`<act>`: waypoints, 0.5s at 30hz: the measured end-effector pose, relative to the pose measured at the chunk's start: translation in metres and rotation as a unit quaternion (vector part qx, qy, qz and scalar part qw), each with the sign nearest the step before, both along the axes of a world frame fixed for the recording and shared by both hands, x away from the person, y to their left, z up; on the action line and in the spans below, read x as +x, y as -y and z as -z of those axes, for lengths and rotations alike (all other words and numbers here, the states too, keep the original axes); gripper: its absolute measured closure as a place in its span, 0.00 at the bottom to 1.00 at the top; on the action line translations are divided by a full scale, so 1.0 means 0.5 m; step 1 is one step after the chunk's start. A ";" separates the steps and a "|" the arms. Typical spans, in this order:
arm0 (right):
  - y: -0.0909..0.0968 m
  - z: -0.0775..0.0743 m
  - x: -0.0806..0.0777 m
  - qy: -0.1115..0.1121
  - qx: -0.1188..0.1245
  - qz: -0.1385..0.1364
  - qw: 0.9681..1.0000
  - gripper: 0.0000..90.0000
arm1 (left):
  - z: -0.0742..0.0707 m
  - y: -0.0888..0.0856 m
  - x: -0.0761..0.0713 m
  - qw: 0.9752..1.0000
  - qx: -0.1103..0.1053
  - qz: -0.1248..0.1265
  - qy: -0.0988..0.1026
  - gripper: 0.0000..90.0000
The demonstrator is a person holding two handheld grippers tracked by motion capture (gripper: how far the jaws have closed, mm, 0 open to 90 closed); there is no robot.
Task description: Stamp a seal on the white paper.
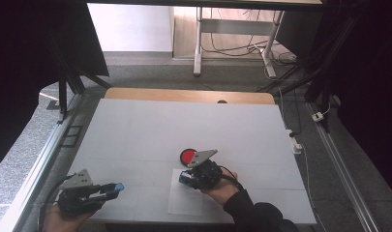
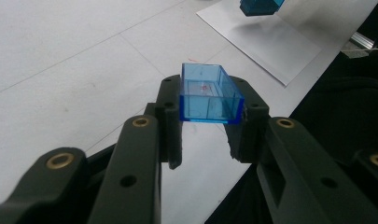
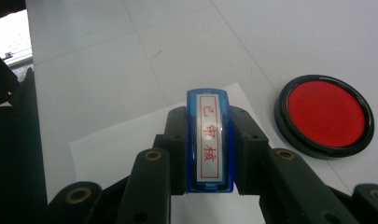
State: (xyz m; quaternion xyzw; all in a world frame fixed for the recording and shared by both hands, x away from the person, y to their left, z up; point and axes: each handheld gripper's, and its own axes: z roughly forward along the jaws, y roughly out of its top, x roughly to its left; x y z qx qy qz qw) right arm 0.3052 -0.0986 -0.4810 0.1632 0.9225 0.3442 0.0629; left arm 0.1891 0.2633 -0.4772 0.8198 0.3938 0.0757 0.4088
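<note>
1. Two grippers were in use, with one sheet of white paper, one round red ink pad, one blue stamp and one clear blue cap.
2. The right gripper pinched the stamp above the paper; its white label bore three red characters in a red frame.
3. The left gripper clamped the hollow, box-shaped cap at the table's near-left edge.
</note>
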 end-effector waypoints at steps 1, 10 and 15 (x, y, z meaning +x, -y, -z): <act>-0.001 0.003 0.000 0.000 -0.001 -0.001 1.000 0.79 | 0.000 0.000 0.000 1.000 -0.001 0.000 0.000 0.76; -0.003 0.018 0.002 0.001 -0.017 -0.001 1.000 0.79 | 0.000 -0.003 -0.001 1.000 -0.002 -0.002 -0.002 0.76; -0.003 0.025 0.005 -0.001 -0.029 0.003 1.000 0.79 | 0.000 -0.006 -0.003 1.000 -0.003 -0.008 -0.006 0.76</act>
